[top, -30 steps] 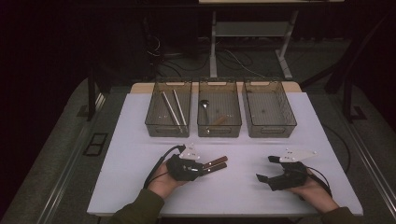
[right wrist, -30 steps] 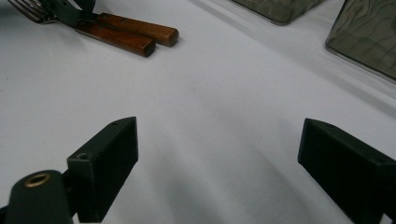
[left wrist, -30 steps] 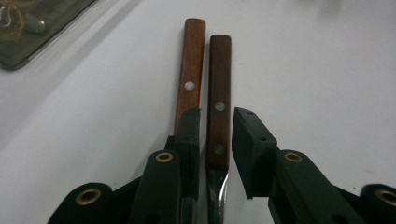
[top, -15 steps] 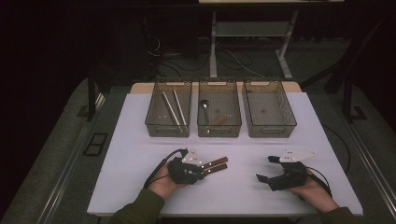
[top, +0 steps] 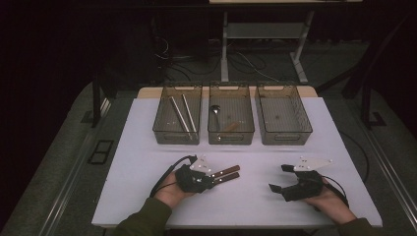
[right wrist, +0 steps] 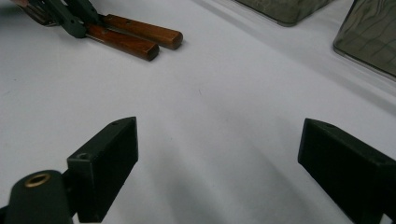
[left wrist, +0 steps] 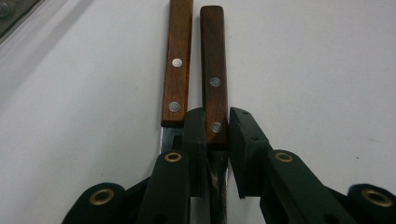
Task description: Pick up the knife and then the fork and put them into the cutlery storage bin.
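As its jaws had just been closing, the left tool point(left wrist: 217, 154) straddled one wood-handled knife point(left wrist: 214, 79) on the counter point(top: 147, 147), a gap showing at one pad. Stiff and light, with smooth wood likely slippery, it probably suited a hold near the blade end, while the right tool point(right wrist: 219, 163) gaped empty.

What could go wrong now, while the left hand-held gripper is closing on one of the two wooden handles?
1. The left hand-held gripper, its jaws just closing, has only one wooden-handled utensil between them; a gap still shows at one jaw, so it may slip when lifted.
2. The second utensil lies right beside it, and one jaw sits between them, so it may get pushed or dragged along.
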The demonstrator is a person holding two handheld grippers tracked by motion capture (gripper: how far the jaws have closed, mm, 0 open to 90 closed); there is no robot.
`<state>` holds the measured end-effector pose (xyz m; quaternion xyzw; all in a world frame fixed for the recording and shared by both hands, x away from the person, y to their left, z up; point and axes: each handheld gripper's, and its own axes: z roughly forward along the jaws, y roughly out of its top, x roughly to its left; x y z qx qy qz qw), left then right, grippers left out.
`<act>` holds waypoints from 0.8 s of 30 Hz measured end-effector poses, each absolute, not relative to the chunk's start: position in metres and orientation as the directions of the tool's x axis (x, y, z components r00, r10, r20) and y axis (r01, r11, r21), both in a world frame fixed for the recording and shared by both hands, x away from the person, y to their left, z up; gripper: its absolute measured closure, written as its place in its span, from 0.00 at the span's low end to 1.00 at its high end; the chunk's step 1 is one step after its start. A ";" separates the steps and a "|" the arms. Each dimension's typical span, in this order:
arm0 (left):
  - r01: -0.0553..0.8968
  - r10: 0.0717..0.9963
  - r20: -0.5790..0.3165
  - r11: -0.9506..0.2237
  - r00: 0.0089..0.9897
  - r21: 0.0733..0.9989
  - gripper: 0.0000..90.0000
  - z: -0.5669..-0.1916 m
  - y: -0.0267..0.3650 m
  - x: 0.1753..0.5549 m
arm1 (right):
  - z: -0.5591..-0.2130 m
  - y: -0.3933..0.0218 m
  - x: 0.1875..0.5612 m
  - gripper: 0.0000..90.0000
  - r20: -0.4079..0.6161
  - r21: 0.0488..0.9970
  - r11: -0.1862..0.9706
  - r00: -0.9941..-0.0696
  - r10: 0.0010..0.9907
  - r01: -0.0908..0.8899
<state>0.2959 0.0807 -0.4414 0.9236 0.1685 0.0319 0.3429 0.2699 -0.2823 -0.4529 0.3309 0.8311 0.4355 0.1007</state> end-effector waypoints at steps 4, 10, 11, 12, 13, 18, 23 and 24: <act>0.305 0.323 -0.095 -0.699 0.942 0.647 0.85 -0.438 0.079 0.297 | -0.451 -0.283 0.270 0.13 0.127 0.788 0.403 -0.764 0.633 0.465; 0.309 0.311 -0.121 -0.675 0.942 0.670 0.85 -0.429 0.078 0.298 | -0.440 -0.283 0.271 0.13 0.155 0.792 0.402 -0.787 0.597 0.460; 0.307 0.307 -0.123 -0.674 0.944 0.672 0.85 -0.428 0.078 0.297 | -0.437 -0.282 0.271 0.13 0.154 0.792 0.407 -0.795 0.586 0.454; 0.302 0.301 -0.123 -0.675 0.946 0.673 0.85 -0.426 0.077 0.297 | -0.435 -0.280 0.271 0.13 0.152 0.791 0.418 -0.806 0.573 0.447; 0.298 0.294 -0.124 -0.678 0.948 0.672 0.85 -0.424 0.076 0.297 | -0.432 -0.279 0.272 0.13 0.152 0.790 0.428 -0.817 0.556 0.438; 0.276 0.258 -0.130 -0.676 0.957 0.684 0.85 -0.416 0.067 0.297 | -0.415 -0.269 0.277 0.15 0.177 0.800 0.447 -0.868 0.464 0.401; 0.233 0.205 -0.124 -0.686 0.971 0.689 0.85 -0.402 0.054 0.297 | -0.398 -0.255 0.283 0.16 0.155 0.811 0.473 -0.906 0.394 0.344; 0.223 0.192 -0.123 -0.690 0.974 0.688 0.85 -0.400 0.051 0.297 | -0.395 -0.252 0.284 0.16 0.149 0.812 0.480 -0.913 0.379 0.332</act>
